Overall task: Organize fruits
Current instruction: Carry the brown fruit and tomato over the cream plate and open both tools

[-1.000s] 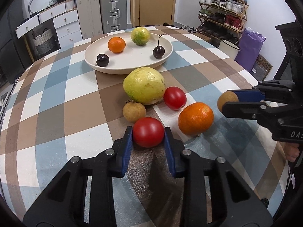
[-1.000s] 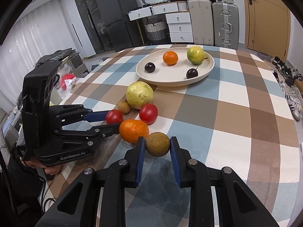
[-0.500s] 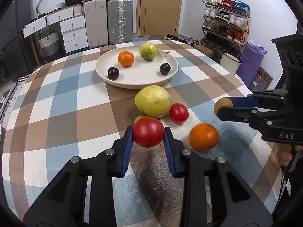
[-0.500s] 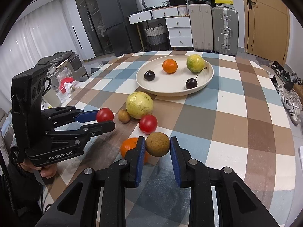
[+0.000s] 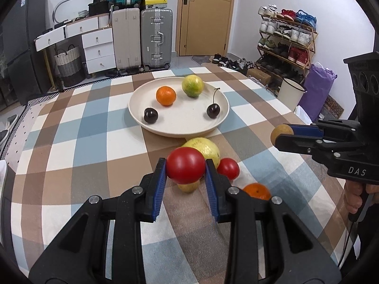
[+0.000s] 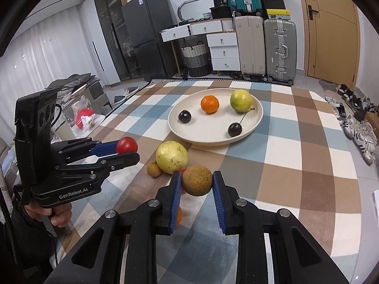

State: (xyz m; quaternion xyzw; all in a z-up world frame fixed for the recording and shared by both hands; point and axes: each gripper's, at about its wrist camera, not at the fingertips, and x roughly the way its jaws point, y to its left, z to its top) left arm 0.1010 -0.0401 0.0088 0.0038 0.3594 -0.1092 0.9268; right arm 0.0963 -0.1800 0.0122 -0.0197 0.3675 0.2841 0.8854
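My left gripper [image 5: 185,166] is shut on a red tomato [image 5: 186,164], lifted above the checked tablecloth. My right gripper [image 6: 197,182] is shut on a small brown round fruit [image 6: 197,181], also off the table. In the right wrist view the left gripper [image 6: 128,150] shows at the left with its tomato [image 6: 126,144]. A cream plate [image 5: 165,127] farther back holds an orange [image 5: 166,95], a green citrus [image 5: 192,86] and two dark cherries [image 5: 151,115]. On the cloth lie a big yellow fruit [image 6: 171,157], a second tomato [image 5: 228,168], a small brown fruit [image 6: 154,168] and an orange [image 5: 257,190].
The table's far edge faces suitcases [image 5: 156,39], white drawers [image 5: 98,49] and a door. A shoe rack [image 5: 286,40], a white bin [image 5: 290,93] and a purple bag stand off the right side. A person's hand [image 6: 53,215] grips the left tool's handle.
Both grippers have risen with their fruits, the tomato and the brown fruit now well clear of the cloth. The loose fruits on the table stayed put.
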